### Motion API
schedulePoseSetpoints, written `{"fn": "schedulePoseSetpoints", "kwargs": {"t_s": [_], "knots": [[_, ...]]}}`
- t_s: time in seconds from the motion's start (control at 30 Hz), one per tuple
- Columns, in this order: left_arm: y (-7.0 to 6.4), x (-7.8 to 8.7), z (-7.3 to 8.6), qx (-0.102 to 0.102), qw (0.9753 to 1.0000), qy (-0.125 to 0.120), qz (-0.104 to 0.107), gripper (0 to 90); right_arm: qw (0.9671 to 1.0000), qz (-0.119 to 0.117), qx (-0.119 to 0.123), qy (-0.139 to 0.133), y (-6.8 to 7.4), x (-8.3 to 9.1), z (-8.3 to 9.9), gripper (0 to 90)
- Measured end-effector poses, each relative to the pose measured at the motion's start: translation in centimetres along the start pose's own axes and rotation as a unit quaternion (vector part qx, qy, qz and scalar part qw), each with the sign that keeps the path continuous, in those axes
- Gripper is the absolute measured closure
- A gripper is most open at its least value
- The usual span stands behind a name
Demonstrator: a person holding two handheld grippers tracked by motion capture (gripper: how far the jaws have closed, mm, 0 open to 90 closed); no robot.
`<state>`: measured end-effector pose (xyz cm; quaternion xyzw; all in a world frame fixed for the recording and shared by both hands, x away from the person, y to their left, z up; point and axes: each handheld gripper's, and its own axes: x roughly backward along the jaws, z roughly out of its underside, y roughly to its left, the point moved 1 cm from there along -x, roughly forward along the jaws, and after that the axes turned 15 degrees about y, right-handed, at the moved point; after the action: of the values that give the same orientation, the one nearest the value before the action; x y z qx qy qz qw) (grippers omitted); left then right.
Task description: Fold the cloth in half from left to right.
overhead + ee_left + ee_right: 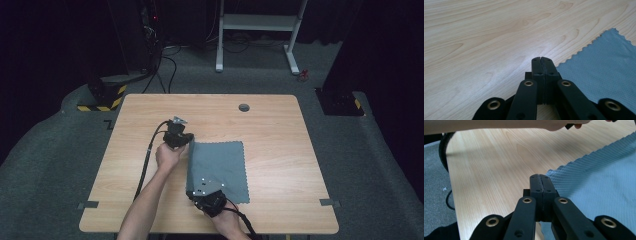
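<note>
Grey microfibre cloth (220,169) lies flat on the wooden table (280,150), long axis running away from me, with my left claw (541,59) clenched at its far-left corner and my right claw (541,176) clenched at its near-left corner.

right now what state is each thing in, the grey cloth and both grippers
grey cloth with zigzag edges: lying spread on the wooden table, left edge lifted slightly where the grippers hold it
left gripper: jaws shut, at the cloth's far left corner; whether cloth is pinched cannot be told
right gripper: jaws shut, at the cloth's near left corner; a pinch cannot be told
</note>
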<state>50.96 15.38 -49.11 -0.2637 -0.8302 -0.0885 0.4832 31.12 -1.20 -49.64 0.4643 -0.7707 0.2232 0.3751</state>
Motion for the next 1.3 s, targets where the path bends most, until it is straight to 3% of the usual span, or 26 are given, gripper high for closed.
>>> {"fn": "schedulePoseSetpoints", "kwargs": {"t_s": [0.17,0.43,0.67,0.87,1.3], "knots": [[-1.1,-0.1,-0.9,-0.018,0.9998,0.000,-0.001,89.7,0.9999,0.004,-0.013,-0.006,-0.5,0.6,1.0,90.0],[-1.6,-0.8,-1.0,-0.013,0.9999,0.002,0.005,89.7,0.9993,0.011,-0.034,-0.008,-1.2,1.3,2.7,90.0],[-2.6,-1.3,-1.7,-0.024,0.9997,0.004,0.008,89.7,0.9985,0.020,-0.049,-0.012,-1.7,2.0,3.8,90.0],[-3.9,-1.8,-2.7,-0.045,0.9989,0.007,0.006,89.7,0.9977,0.026,-0.062,-0.012,-2.1,2.5,4.9,90.0],[-5.5,-2.9,-3.4,-0.052,0.9984,0.010,0.018,89.7,0.9956,0.034,-0.087,-0.014,-2.9,3.3,7.0,90.0]]}}
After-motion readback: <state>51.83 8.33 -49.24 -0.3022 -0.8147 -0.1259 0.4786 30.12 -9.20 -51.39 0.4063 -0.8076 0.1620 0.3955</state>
